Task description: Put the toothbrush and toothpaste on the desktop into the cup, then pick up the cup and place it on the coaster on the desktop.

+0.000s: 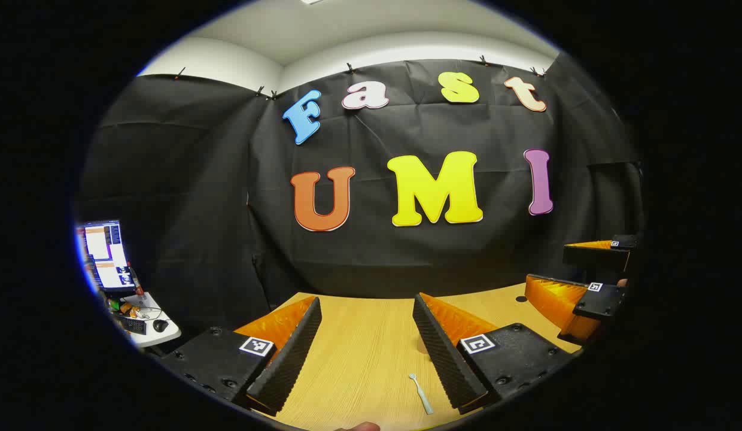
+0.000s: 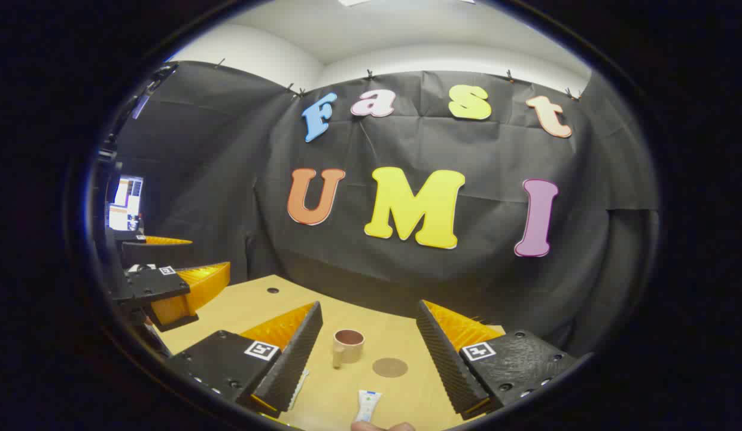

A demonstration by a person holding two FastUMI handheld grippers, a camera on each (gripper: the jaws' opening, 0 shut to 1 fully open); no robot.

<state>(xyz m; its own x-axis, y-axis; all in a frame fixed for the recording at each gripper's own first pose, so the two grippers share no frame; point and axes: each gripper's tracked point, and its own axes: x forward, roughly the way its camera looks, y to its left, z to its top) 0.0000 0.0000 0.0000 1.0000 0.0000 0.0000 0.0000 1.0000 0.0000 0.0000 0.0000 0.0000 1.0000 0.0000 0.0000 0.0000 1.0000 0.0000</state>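
Both grippers held above the desk, fingers apart and empty: left gripper [image 1: 368,353] over the toothbrush [image 1: 421,394] lying flat, right gripper [image 2: 368,353] facing toothpaste [image 2: 368,405], cup [image 2: 347,346], coaster [image 2: 389,367]; best drop low, straddle the thin handle crosswise.

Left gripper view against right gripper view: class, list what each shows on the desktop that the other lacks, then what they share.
Left gripper view alone: the toothbrush lying flat between the open left gripper fingers. Right gripper view alone: the cup, the round coaster beside it and the toothpaste tube ahead of the open right gripper. Shared: the wooden desktop and the monitor.
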